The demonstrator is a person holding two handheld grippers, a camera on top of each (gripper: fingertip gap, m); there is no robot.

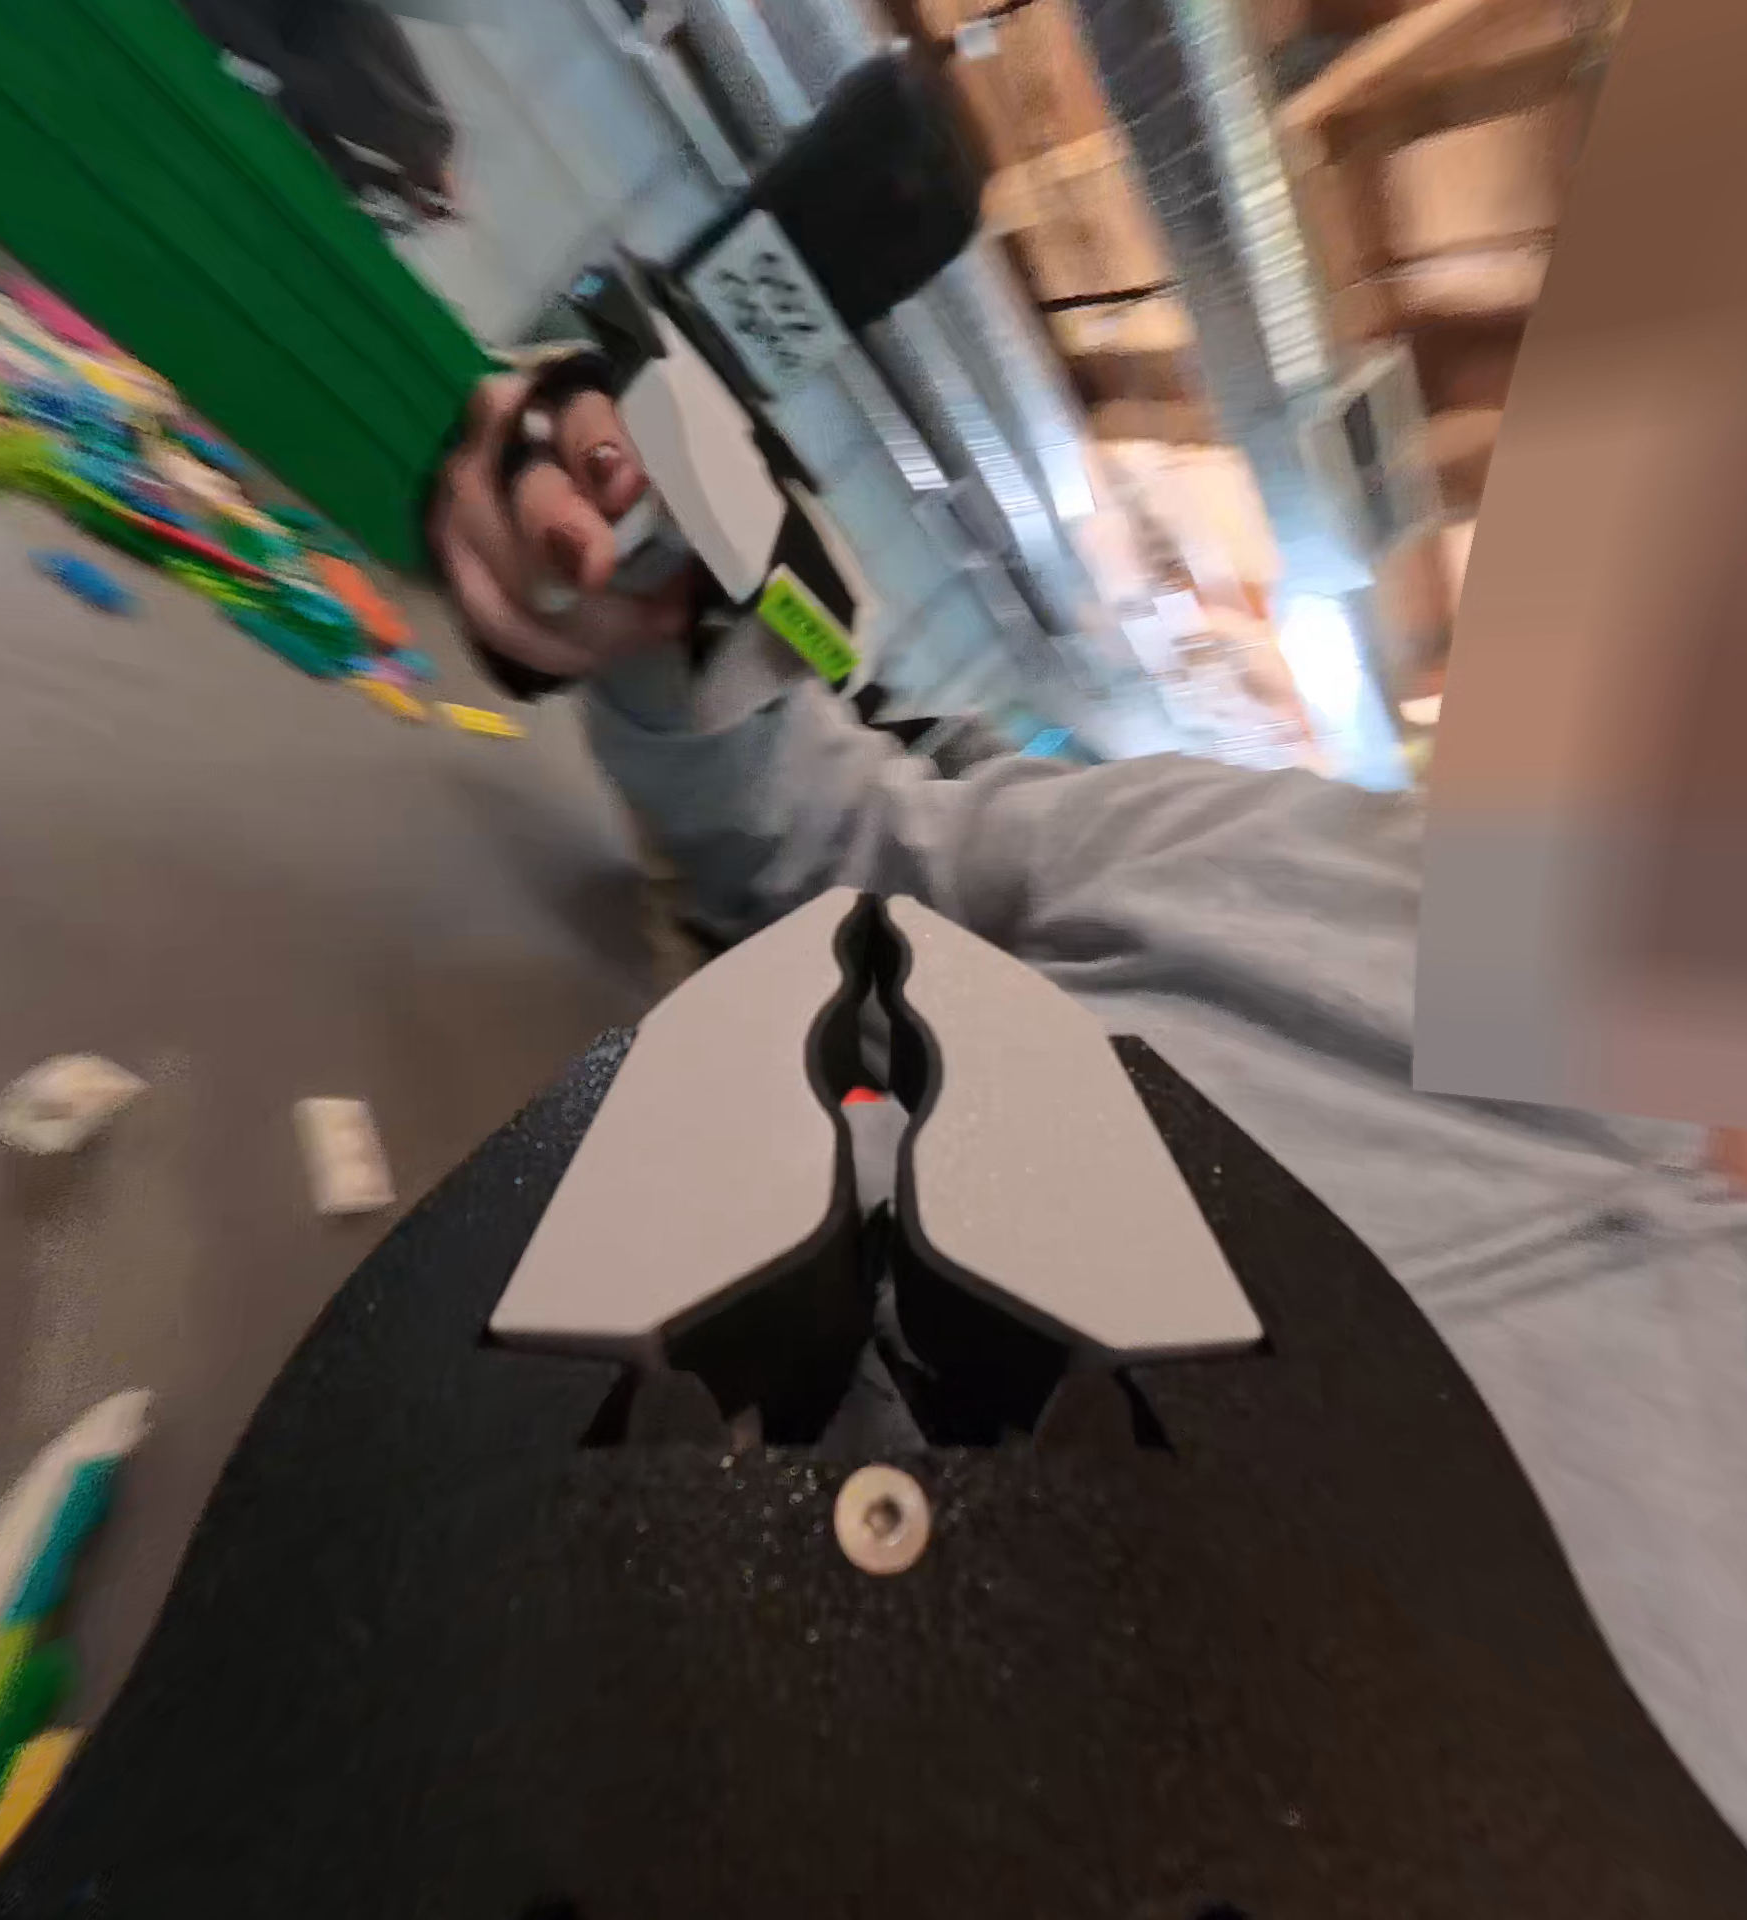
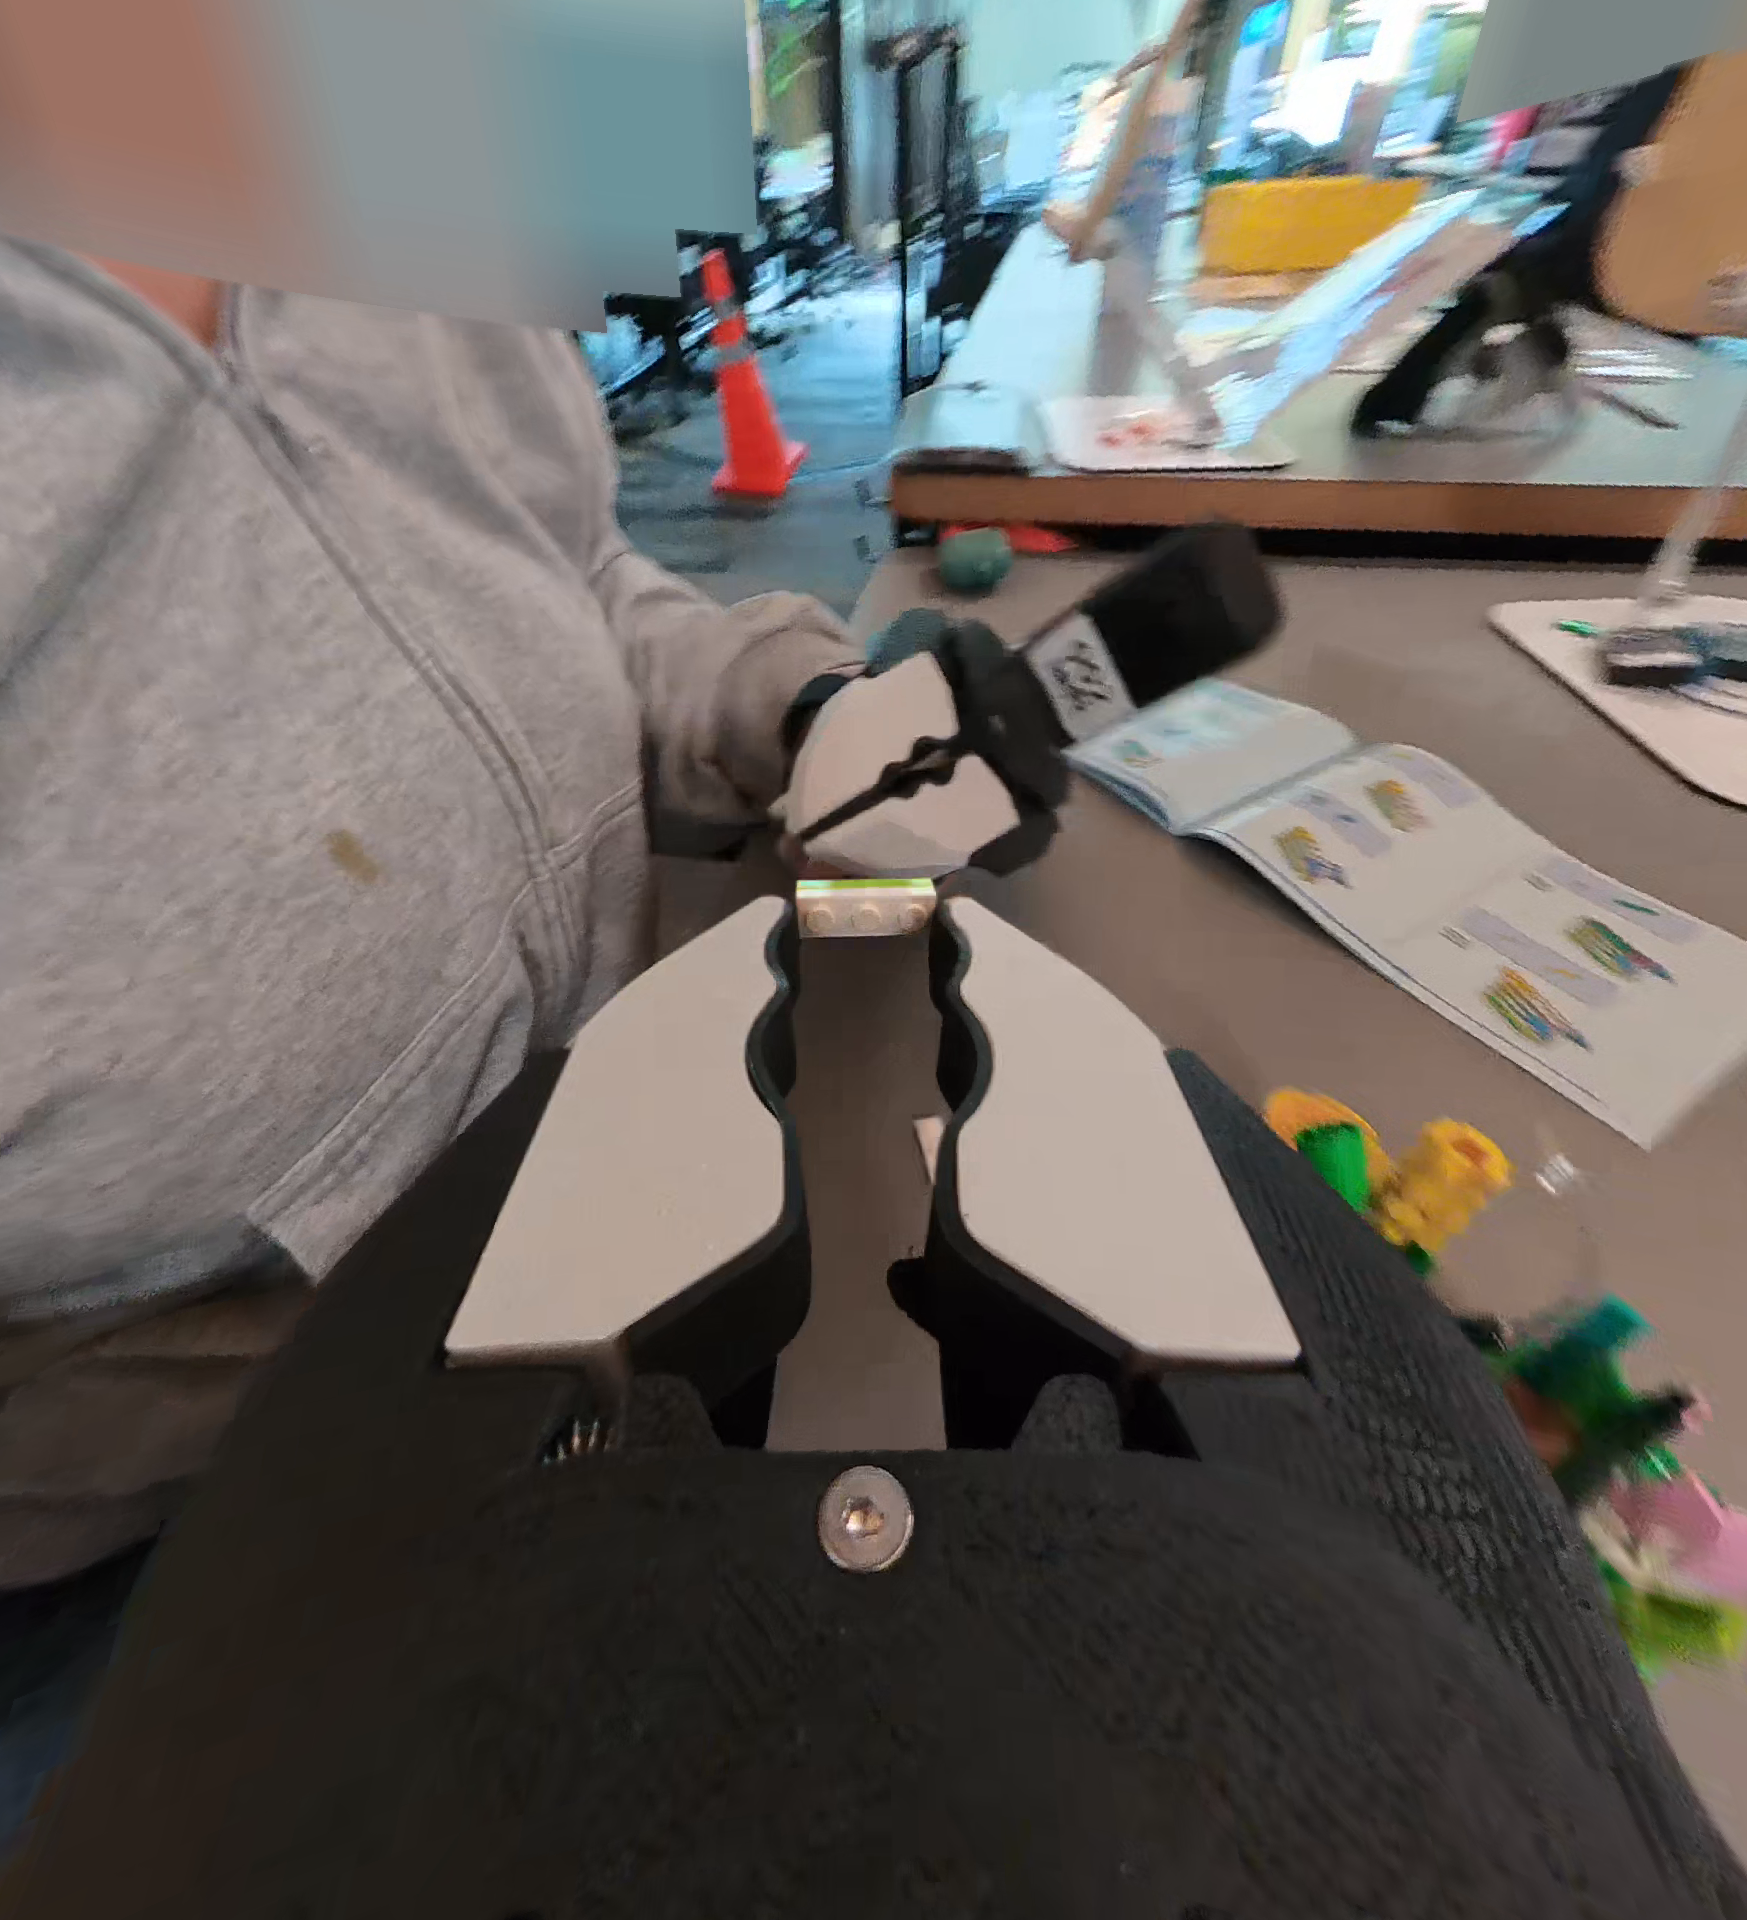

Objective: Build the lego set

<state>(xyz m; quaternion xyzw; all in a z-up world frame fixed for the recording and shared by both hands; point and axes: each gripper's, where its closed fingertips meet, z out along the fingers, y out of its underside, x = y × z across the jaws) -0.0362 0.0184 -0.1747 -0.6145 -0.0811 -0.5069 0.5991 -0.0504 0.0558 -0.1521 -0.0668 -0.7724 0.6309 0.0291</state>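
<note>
My right gripper point(image 2: 866, 916) is shut on a small white three-stud plate with a lime layer point(image 2: 866, 907), held by its ends between the fingertips above the grey table point(image 2: 1212, 987). In the left wrist view this gripper point(image 1: 770, 597) shows farther off, in a person's hand, with the lime edge of the piece point(image 1: 807, 627) at its tips. My left gripper point(image 1: 874, 906) is shut, its pads together, and I see nothing between the tips. It also shows in the right wrist view point(image 2: 812, 826), shut, just beyond the held plate. Both views are blurred by motion.
An open instruction booklet point(image 2: 1420, 862) lies on the table at the right. Loose coloured pieces lie nearby point(image 2: 1409, 1174), with another heap point(image 1: 225, 540) beside a large green panel point(image 1: 173, 239). Two small white pieces point(image 1: 58, 1101) point(image 1: 344, 1153) lie on the table. A person in a grey sweatshirt point(image 2: 277, 727) is close.
</note>
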